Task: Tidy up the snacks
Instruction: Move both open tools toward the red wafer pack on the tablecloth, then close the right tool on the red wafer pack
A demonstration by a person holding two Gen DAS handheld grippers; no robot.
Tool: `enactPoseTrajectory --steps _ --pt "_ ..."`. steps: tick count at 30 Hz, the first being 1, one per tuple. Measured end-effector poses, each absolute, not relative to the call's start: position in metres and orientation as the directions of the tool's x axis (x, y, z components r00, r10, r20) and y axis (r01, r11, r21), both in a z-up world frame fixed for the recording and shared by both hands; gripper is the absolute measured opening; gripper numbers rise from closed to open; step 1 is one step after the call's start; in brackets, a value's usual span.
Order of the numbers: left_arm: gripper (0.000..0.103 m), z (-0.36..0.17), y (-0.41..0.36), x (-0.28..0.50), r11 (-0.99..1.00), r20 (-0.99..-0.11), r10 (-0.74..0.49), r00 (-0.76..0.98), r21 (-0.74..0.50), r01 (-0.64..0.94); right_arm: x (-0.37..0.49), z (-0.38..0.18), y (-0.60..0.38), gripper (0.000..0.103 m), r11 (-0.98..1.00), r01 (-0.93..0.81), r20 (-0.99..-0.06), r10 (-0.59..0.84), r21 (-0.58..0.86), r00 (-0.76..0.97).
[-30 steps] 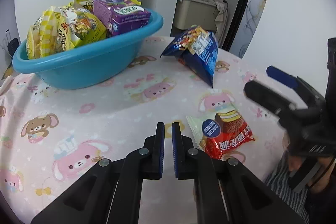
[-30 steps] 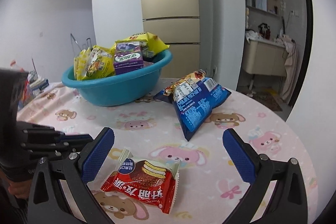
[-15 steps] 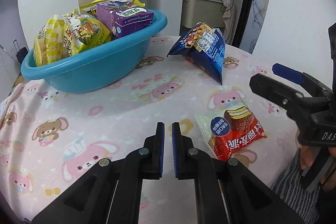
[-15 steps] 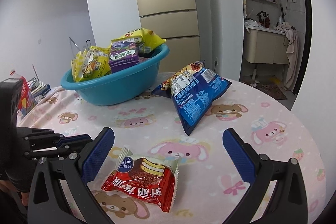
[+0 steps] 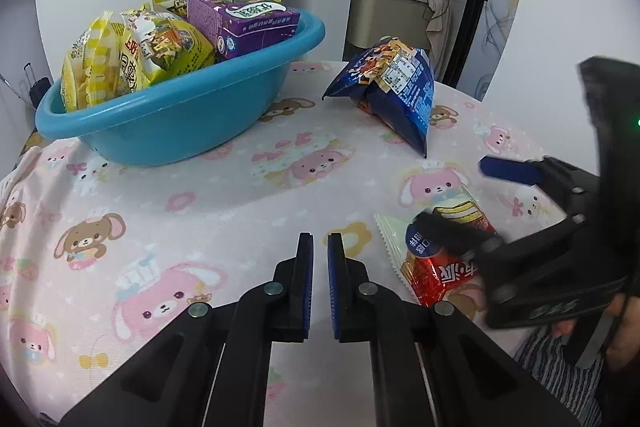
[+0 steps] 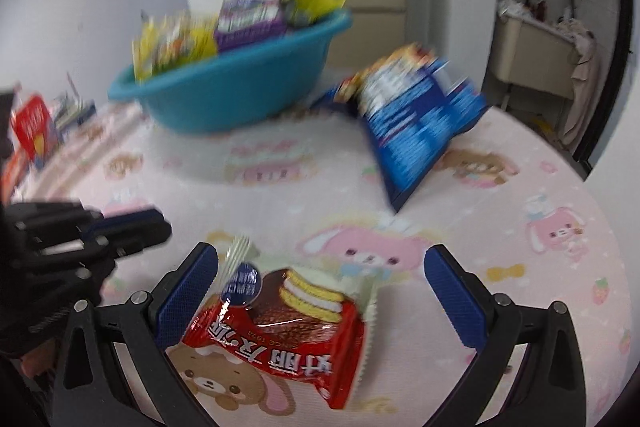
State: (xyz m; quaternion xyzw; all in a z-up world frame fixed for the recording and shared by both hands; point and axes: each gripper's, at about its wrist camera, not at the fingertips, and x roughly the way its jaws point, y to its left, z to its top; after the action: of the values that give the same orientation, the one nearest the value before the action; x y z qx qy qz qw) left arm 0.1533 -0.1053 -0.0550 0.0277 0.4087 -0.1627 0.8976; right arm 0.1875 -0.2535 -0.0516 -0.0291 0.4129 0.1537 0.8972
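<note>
The right tool (image 6: 320, 291) is wide open around the red snack pack (image 6: 280, 327) near the table (image 5: 240, 203) edge. The left tool (image 5: 319, 283) is closed and holds nothing.

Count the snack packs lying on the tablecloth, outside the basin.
2. The red pack lies near the front edge, between the right gripper's open fingers. The blue bag lies farther back, right of the basin. Others may be hidden behind the basin.
</note>
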Motion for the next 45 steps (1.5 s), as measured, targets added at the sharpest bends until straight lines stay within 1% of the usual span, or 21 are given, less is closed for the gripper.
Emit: enactPoseTrajectory --steps 3,5,7,8,10,12,14,17,20,22,23,26,27,28,30,31,32,35,37,39,45 --pt "0.008 -0.057 -0.105 0.155 0.944 -0.749 -0.274 0.603 -0.092 0.316 0.193 -0.063 -0.242 0.103 0.955 -0.296 -0.800 0.180 0.004 0.572" --pt "0.008 -0.059 -0.104 0.156 0.943 -0.754 -0.281 0.594 -0.103 0.315 0.191 -0.064 -0.236 0.102 0.950 -0.311 -0.801 0.169 -0.022 0.574" --pt "0.008 -0.060 -0.103 0.158 0.945 -0.759 -0.283 0.587 -0.114 0.308 0.189 -0.064 -0.235 0.095 0.946 -0.324 -0.797 0.176 -0.026 0.578" --pt "0.008 -0.061 -0.102 0.158 0.945 -0.760 -0.283 0.585 -0.117 0.306 0.188 -0.064 -0.235 0.089 0.944 -0.330 -0.796 0.185 -0.020 0.577" --pt "0.008 -0.061 -0.102 0.158 0.945 -0.760 -0.285 0.584 -0.121 0.303 0.187 -0.063 -0.236 0.084 0.943 -0.332 -0.792 0.197 -0.007 0.577" --pt "0.008 -0.062 -0.102 0.159 0.947 -0.764 -0.280 0.582 -0.120 0.299 0.184 -0.061 -0.238 0.068 0.941 -0.338 -0.782 0.214 0.004 0.585" --pt "0.008 -0.063 -0.101 0.160 0.947 -0.767 -0.280 0.577 -0.124 0.295 0.180 -0.056 -0.241 0.058 0.934 -0.355 -0.765 0.251 0.031 0.593" --pt "0.008 -0.063 -0.099 0.160 0.947 -0.767 -0.286 0.575 -0.132 0.294 0.176 -0.048 -0.246 0.058 0.936 -0.348 -0.732 0.278 0.060 0.622" --pt "0.008 -0.063 -0.100 0.160 0.946 -0.767 -0.286 0.575 -0.130 0.296 0.172 -0.040 -0.255 0.053 0.937 -0.337 -0.698 0.305 0.096 0.648" --pt "0.008 -0.062 -0.100 0.159 0.946 -0.764 -0.287 0.578 -0.130 0.297 0.171 -0.036 -0.259 0.038 0.936 -0.334 -0.683 0.318 0.115 0.657" --pt "0.008 -0.062 -0.100 0.159 0.946 -0.762 -0.288 0.581 -0.130 0.298 0.170 -0.035 -0.261 0.033 0.935 -0.334 -0.676 0.325 0.123 0.662" --pt "0.008 -0.061 -0.100 0.158 0.945 -0.760 -0.290 0.582 -0.131 0.299 0.169 -0.034 -0.266 0.033 0.931 -0.337 -0.665 0.340 0.139 0.665" --pt "0.008 -0.060 -0.100 0.158 0.945 -0.760 -0.290 0.581 -0.130 0.301 0.169 -0.033 -0.267 0.037 0.930 -0.337 -0.664 0.344 0.145 0.664" --pt "0.008 -0.060 -0.101 0.158 0.945 -0.761 -0.289 0.581 -0.129 0.301 0.169 -0.032 -0.268 0.046 0.929 -0.337 -0.662 0.349 0.153 0.664" --pt "0.008 -0.060 -0.102 0.158 0.945 -0.762 -0.287 0.580 -0.126 0.302 0.169 -0.032 -0.273 0.101 0.918 -0.349 -0.661 0.381 0.187 0.646" --pt "0.008 -0.061 -0.103 0.158 0.945 -0.763 -0.286 0.579 -0.125 0.302 0.170 -0.033 -0.275 0.103 0.907 -0.364 -0.665 0.406 0.211 0.627" --pt "0.008 -0.061 -0.104 0.158 0.945 -0.764 -0.286 0.578 -0.124 0.303 0.171 -0.033 -0.278 0.103 0.898 -0.380 -0.670 0.423 0.222 0.609" --pt "0.008 -0.063 -0.104 0.159 0.944 -0.769 -0.284 0.572 -0.122 0.305 0.170 -0.037 -0.277 0.103 0.898 -0.408 -0.700 0.399 0.167 0.592" --pt "0.008 -0.063 -0.105 0.159 0.944 -0.773 -0.282 0.568 -0.120 0.306 0.174 -0.048 -0.273 0.103 0.892 -0.417 -0.743 0.397 0.174 0.539" --pt "0.008 -0.064 -0.105 0.160 0.945 -0.774 -0.281 0.567 -0.118 0.306 0.178 -0.059 -0.263 0.103 0.893 -0.429 -0.789 0.361 0.138 0.498" --pt "0.008 -0.066 -0.105 0.162 0.945 -0.781 -0.277 0.560 -0.117 0.305 0.180 -0.072 -0.245 0.103 0.895 -0.444 -0.846 0.275 0.051 0.458"
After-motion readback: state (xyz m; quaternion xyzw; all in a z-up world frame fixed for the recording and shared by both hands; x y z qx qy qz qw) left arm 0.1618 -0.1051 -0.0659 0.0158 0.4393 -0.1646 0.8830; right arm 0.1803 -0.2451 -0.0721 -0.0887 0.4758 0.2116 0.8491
